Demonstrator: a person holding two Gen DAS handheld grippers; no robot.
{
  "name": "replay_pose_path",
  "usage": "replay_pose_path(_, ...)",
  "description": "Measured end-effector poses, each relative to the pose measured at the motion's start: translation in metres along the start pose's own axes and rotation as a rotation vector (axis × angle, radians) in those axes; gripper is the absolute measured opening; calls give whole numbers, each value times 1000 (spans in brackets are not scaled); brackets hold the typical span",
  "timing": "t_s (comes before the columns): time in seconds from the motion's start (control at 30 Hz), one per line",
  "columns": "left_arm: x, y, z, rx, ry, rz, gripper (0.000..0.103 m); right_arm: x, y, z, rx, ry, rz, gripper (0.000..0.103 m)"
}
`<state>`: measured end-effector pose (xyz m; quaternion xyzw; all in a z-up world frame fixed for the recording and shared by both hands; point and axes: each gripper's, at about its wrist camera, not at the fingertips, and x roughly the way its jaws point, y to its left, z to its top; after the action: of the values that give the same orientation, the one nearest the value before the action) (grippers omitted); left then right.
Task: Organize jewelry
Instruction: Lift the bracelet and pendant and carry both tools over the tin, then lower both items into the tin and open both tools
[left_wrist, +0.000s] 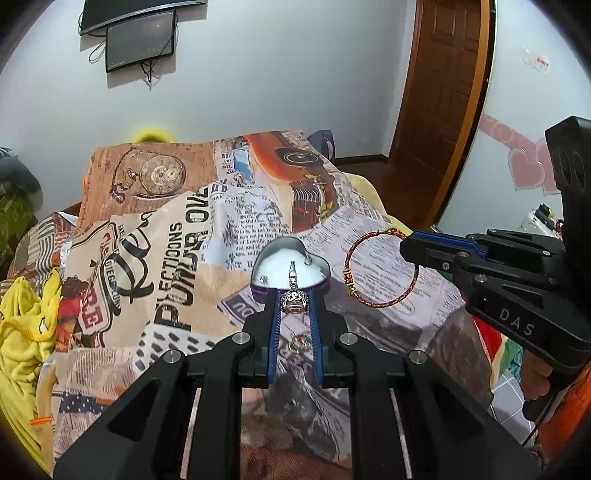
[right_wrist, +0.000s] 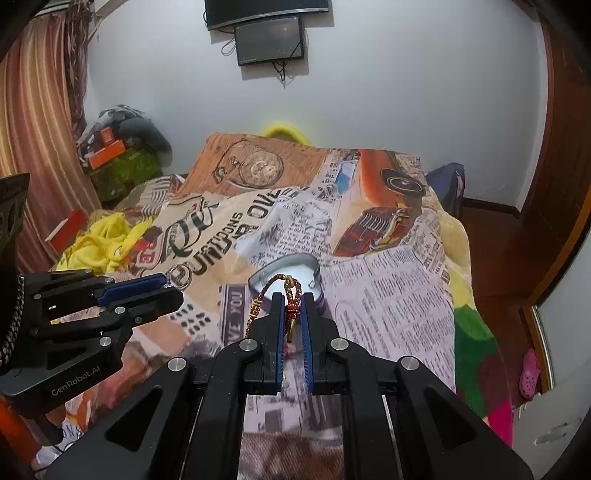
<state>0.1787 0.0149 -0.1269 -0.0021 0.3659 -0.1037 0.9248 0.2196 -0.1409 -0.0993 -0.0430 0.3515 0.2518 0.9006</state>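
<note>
Two hand-held grippers hang above a bed covered by a newsprint-pattern blanket (left_wrist: 177, 229), each carrying one piece of jewelry. Left gripper (left_wrist: 294, 301): jaws nearly closed, pinching an ornate silver ring (left_wrist: 294, 298) whose band stands up toward the far side. Right gripper (right_wrist: 293, 314): jaws fully closed on the knotted clasp of a red-and-gold cord bracelet (left_wrist: 380, 271), the loop hanging free to the left of the jaws and held clear of the blanket. An open heart-shaped box (left_wrist: 291, 266) with a white lining and purple wall lies on the blanket just beyond both sets of fingertips, its pointed end to the right in the left wrist view. In each wrist view the box sits straight ahead along the gripper's long axis and slightly below, so neither hand looks clearly nearer; the likely next move is forward and down into the box. Another ring (left_wrist: 300, 343) lies on the blanket beneath the left gripper, near side of the box.
</note>
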Motion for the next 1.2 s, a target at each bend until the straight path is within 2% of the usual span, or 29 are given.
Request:
replay_pose_path(0.37,32,17,18,-7,0,10,14,35,-7,13,15,11,22,7)
replay_pose_path(0.73,79,40,22,-23,46,3,14,86,-5,21,5,68,34,7)
replay_pose_path(0.97,108,44,24,-30,83,-15,14,115,-13,18,6,143,42,7)
replay_pose_path(1.2,130,37,21,-24,129,-56,14,122,-16,12,-13,191,46,8)
